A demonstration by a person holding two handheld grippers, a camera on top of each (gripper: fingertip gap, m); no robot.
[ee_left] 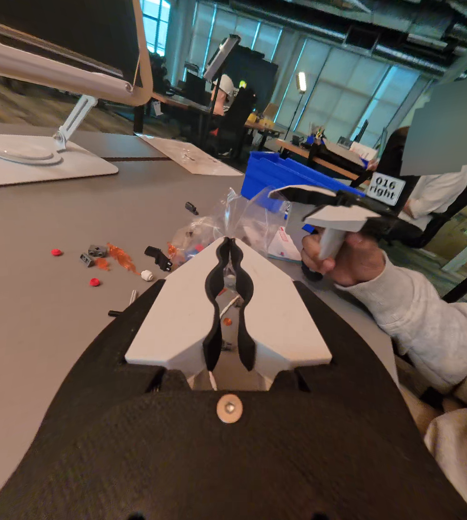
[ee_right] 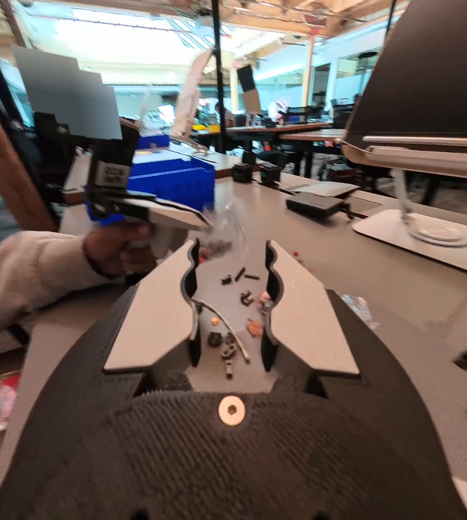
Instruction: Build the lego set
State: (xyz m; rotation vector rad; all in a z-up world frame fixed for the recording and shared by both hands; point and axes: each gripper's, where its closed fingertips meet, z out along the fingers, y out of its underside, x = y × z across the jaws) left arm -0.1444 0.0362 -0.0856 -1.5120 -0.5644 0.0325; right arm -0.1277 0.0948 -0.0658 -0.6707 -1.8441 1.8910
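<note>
My left gripper (ee_left: pixel 230 239) is shut on the top of a clear plastic bag (ee_left: pixel 243 213) that holds lego pieces. It also shows in the right wrist view (ee_right: pixel 208 223) with the blurred bag (ee_right: pixel 226 228) at its tip. My right gripper (ee_right: pixel 232 244) is open and empty, just right of the bag (ee_left: pixel 288 205). Loose pieces lie on the grey table (ee_left: pixel 43 309): red studs (ee_left: pixel 56 252), grey bricks (ee_left: pixel 97 250), orange flame pieces (ee_left: pixel 121 256), a black piece (ee_left: pixel 159 257). Between the right fingers I see a white hose (ee_right: pixel 226 323), an orange stud (ee_right: pixel 214 320) and dark pieces (ee_right: pixel 228 349).
A blue bin (ee_left: pixel 283 171) stands behind the bag. A booklet (ee_left: pixel 283 244) lies beside it. A monitor on a white stand (ee_left: pixel 29 157) is at the far left. A black box (ee_right: pixel 315 202) and an empty clear bag (ee_right: pixel 361 309) lie to the right. About 7 cm separates my left fingertips from my right.
</note>
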